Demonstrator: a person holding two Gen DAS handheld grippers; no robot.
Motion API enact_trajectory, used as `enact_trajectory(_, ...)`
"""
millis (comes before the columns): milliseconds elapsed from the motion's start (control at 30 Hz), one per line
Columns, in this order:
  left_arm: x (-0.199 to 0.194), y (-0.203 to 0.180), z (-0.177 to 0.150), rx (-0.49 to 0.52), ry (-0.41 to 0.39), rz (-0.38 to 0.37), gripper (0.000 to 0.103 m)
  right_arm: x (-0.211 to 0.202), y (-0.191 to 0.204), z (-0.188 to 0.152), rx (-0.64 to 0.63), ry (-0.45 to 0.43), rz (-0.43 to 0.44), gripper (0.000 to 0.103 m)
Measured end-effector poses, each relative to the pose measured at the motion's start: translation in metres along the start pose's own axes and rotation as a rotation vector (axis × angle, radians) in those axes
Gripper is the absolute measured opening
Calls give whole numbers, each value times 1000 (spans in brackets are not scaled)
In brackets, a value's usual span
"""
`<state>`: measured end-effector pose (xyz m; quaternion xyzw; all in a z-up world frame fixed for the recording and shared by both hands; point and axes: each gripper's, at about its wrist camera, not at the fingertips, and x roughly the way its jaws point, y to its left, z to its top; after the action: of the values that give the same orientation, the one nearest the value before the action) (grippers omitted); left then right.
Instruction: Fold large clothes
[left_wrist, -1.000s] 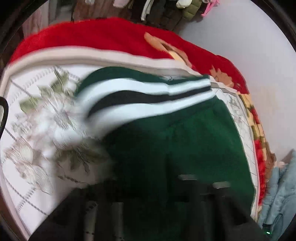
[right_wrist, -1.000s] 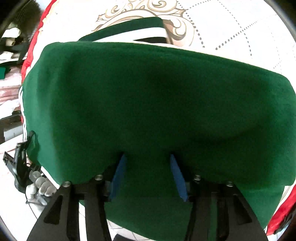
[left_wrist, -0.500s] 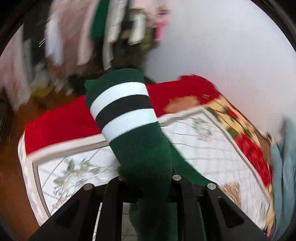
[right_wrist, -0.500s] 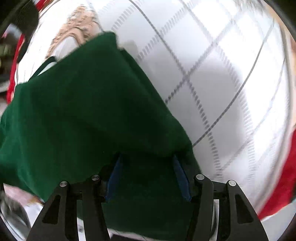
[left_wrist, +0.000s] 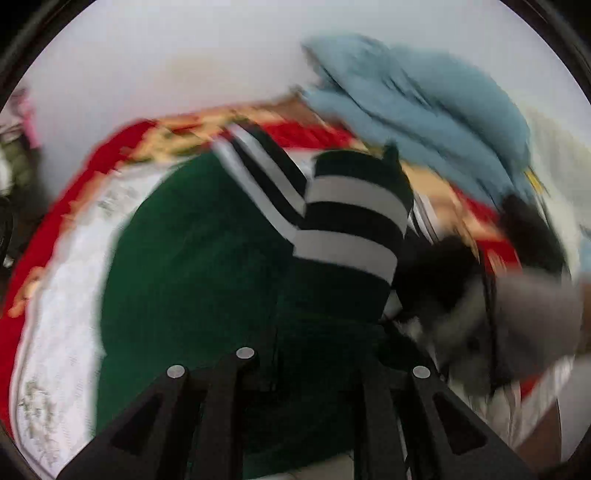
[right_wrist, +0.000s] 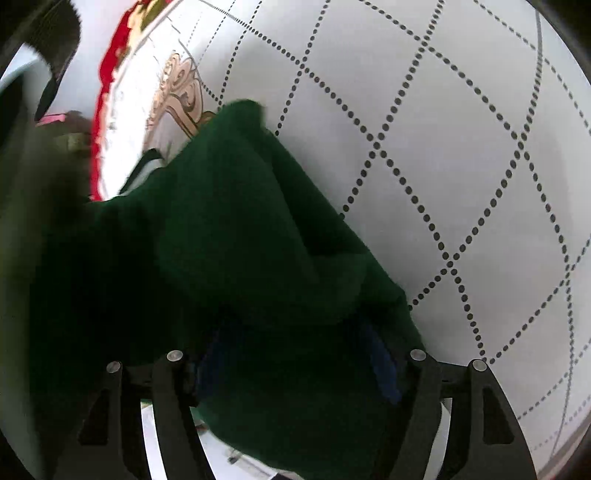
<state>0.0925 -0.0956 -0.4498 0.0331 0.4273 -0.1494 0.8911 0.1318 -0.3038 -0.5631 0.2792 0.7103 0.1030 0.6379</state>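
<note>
My left tongs (left_wrist: 306, 373) grip a fold of the dark green sweater (left_wrist: 192, 266), the fabric bunched between the two black arms and hiding the tips. The sweater's striped cuff (left_wrist: 351, 221), banded white and near-black, stands up just ahead of the tongs, and a second striped edge (left_wrist: 258, 166) runs diagonally behind it. The rest of the sweater spreads over the white patterned quilt (left_wrist: 62, 295) on the bed, with the red floral blanket (left_wrist: 74, 184) showing along the quilt's far border. A heap of pale blue clothing (left_wrist: 424, 103) lies beyond, against the white wall; the view is blurred.

My right tongs (right_wrist: 295, 354) hold another part of the same green sweater (right_wrist: 240, 240), cloth pinched between the blue-padded fingers (right_wrist: 384, 358) and draped over them. The sweater hangs in thick folds to the left, while the white quilt (right_wrist: 443, 147) with its dotted diamond lines fills the right. A gold scroll motif (right_wrist: 181, 96) and the red blanket edge (right_wrist: 107, 92) sit at upper left.
</note>
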Motion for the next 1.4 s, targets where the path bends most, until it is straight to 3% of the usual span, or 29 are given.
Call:
enact_trajectory(133,24,-7,-19,63,61,16,11,-7,-17,4,2,22,53,58)
enact_trajectory(333,22,-10,-5,97,150,77,17,-32,-34,0,98,20,156,58)
enact_trajectory(400,13,-11,-7,86,158,79,24,-46,-33,-5,116,-23,143,66)
enact_trajectory(467,6,-5,-11,43,182,58,68,-75,-37,-11,143,-86,137,72)
enact_trajectory(500,3,-3,-13,21,188,42,103,-89,-39,-15,153,-111,139,72)
enact_trajectory(600,-10,2,-16,-28,202,33,103,-114,-39,-26,151,-128,189,73)
enact_trajectory(700,-19,10,-20,-97,232,46,103,-137,-30,-27,99,-89,251,77)
enact_trajectory(800,-24,31,-22,-218,256,104,103,-123,-14,-13,32,-40,242,78)
enact_trajectory(900,-22,58,-24,-307,298,252,103,-60,14,-2,2,121,218,78)
enact_trajectory(933,-21,64,-25,-324,308,280,103,-44,25,-5,-2,152,195,63)
enact_trajectory(1000,-18,84,-24,-376,331,358,103,-26,56,-5,-73,114,152,29)
enact_trajectory(1033,-19,89,-26,-392,334,374,103,-33,66,-11,-98,80,135,24)
enact_trajectory(1233,-11,111,-33,-450,365,435,103,-95,91,-66,-61,-59,321,20)
enact_trajectory(1300,-1,113,-39,-460,389,438,103,-90,87,-76,-53,-63,286,20)
enact_trajectory(1400,17,116,-51,-479,456,424,103,-39,44,-84,70,7,105,20)
